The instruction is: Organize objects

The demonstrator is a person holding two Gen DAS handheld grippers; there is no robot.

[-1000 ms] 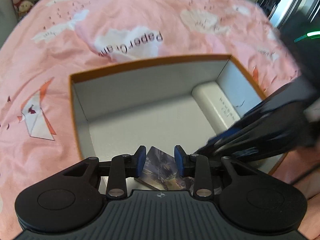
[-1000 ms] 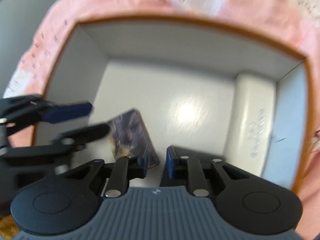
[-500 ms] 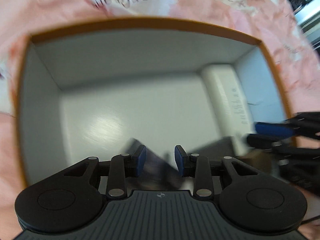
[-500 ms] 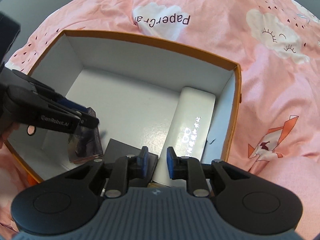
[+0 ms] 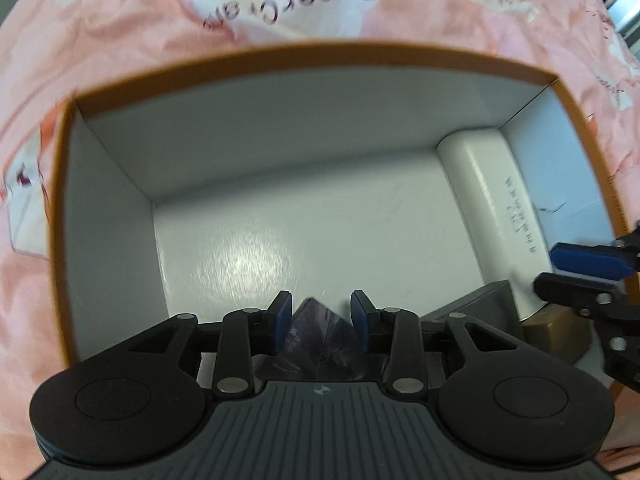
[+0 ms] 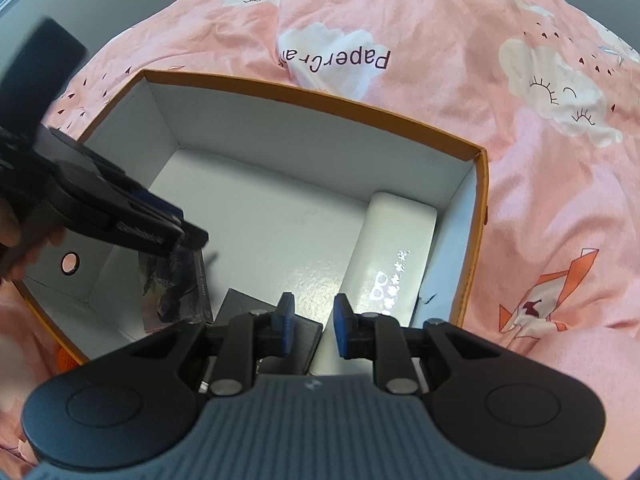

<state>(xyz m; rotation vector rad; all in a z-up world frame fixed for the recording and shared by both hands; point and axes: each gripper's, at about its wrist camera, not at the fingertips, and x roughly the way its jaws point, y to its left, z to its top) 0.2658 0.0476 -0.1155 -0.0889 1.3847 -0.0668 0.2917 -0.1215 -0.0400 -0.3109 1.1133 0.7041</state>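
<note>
Between the left claw's tips: left claw has just been spreading; a purple picture box sits between the blue pads, grip unclear.
Right claw: right claw, tips a little apart, pinching nothing.
Under it: dark flat box.
Just past it: long white case, by the wall.
Around all: orange box on pink blanket.

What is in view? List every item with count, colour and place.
bedcover: one, pink, under the box
box: one, orange outside, white inside, open
case: one, white, along the box's right wall
card pack: one, purple, box's near-left
flat item: one, black, beside the case
carton: one, tan, by the case's near end
left gripper: black, jaws just opening, card pack between
right gripper: black, open, empty
</note>
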